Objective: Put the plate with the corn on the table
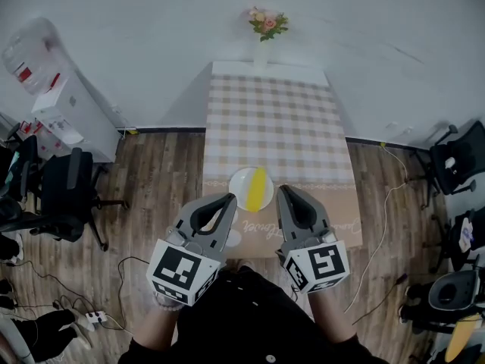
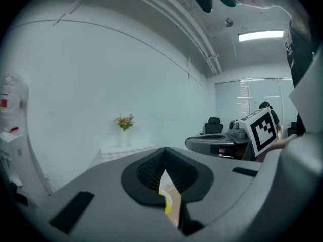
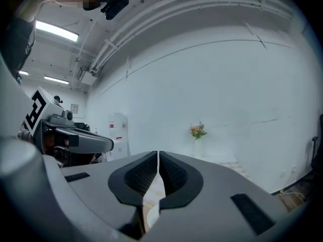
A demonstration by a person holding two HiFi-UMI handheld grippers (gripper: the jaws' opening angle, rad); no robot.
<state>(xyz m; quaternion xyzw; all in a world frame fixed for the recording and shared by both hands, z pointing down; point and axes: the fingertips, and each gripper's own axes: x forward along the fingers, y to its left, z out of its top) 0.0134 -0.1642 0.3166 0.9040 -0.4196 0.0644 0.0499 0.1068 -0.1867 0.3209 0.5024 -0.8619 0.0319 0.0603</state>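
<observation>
The plate rests flat on the counter, near its near edge, at the line where the checked cloth ends. The corn lies along the middle of the plate, running from near to far.

You hold the left claw just left of the plate and the right claw just right of it. Both point toward the far wall. In the head view the plate shows between the two claw tips. No view settles whether either tip touches its rim.

Left claw: jaws together, nothing clamped. The left gripper view shows only a thin sliver of plate and yellow corn through the slit, beyond the pads.

Right claw: jaws together, nothing clamped. Its slit shows a narrow strip of pale surface beyond.

A vase of flowers stands at the far end of the counter, against the wall. An office chair stands on the wood floor at the left.
</observation>
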